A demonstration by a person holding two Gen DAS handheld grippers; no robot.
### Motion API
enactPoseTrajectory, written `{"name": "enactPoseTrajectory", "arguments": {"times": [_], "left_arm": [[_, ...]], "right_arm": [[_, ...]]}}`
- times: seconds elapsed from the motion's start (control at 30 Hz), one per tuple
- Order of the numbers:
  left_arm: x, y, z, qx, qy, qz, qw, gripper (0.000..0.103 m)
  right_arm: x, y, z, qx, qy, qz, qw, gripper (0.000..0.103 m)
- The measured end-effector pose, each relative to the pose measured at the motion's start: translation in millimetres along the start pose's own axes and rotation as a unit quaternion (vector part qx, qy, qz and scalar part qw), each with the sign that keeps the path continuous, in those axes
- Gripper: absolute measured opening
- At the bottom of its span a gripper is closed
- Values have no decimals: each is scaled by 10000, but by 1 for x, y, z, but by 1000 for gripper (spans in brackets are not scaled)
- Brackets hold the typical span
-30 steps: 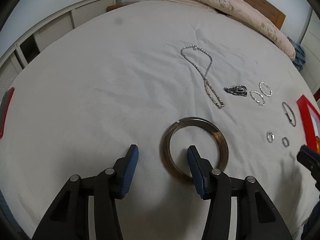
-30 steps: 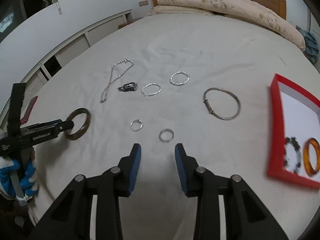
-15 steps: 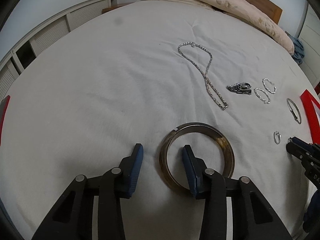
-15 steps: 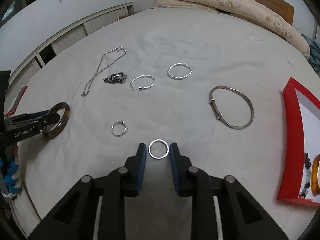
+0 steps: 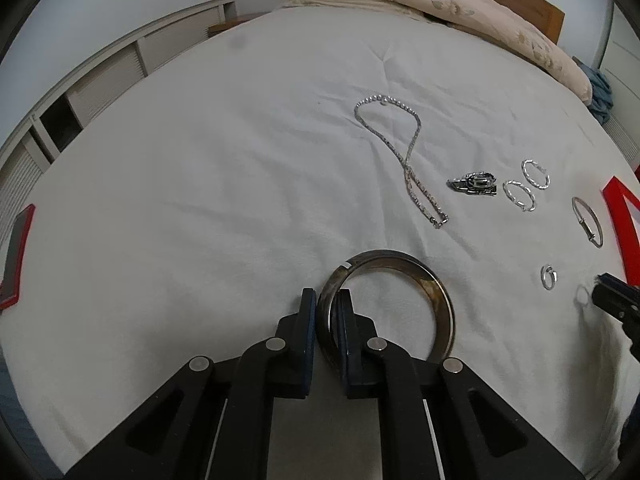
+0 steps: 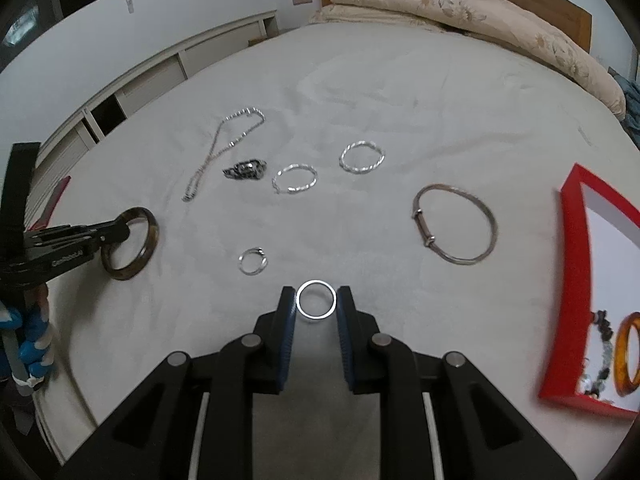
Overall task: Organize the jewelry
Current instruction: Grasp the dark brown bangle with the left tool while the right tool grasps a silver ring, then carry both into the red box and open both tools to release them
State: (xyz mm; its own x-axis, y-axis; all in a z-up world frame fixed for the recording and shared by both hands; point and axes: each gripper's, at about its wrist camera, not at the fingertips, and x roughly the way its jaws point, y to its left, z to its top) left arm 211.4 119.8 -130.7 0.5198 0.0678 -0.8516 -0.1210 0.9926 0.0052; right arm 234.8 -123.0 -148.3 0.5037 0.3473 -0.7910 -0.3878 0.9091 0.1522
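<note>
Your red box (image 6: 570, 280) holds an amber bangle (image 6: 626, 354) and a beaded bracelet (image 6: 604, 344). Your left gripper (image 5: 324, 312) jaws have just closed on the dark bangle (image 5: 436, 296); your right gripper (image 6: 316, 304) jaws pinch the silver ring (image 6: 316, 299).

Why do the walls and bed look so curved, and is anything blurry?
Both wrist views are fisheye: the bed bulges, corners go black. Right wrist view: the red box at the edge smears, the plain ring stays sharp. Left wrist view: soft even light, faint shadow beneath the dark bangle.
</note>
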Motion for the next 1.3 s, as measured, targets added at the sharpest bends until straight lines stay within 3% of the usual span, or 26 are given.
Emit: {"name": "enactPoseTrajectory", "arguments": {"times": [0.27,0.57,0.77,0.97,1.17,1.3], "left_arm": [[-39,-13,2,85,-214,6,9997,9],[-86,-72,8,408,-507,-296,9974,9],[-94,-138,14,772,-492,-671,9935,9],[-82,-234,28,1296,-379,-1186,9837,9],[-62,-335,46,1810,-342,-1498,9714,9],[-36,-389,61,2124,-331,-1415,9663,9]], "right_arm": [[-55,-10,-5,146,-350,-22,9993,19],[-120,-41,-28,420,-681,-277,9964,19],[-155,-88,-52,703,-755,-605,9928,19],[-170,-153,-58,902,-766,-959,9883,19],[-155,-209,-40,940,-655,-1045,9879,19],[-127,-249,-27,885,-418,-1019,9900,19]]}}
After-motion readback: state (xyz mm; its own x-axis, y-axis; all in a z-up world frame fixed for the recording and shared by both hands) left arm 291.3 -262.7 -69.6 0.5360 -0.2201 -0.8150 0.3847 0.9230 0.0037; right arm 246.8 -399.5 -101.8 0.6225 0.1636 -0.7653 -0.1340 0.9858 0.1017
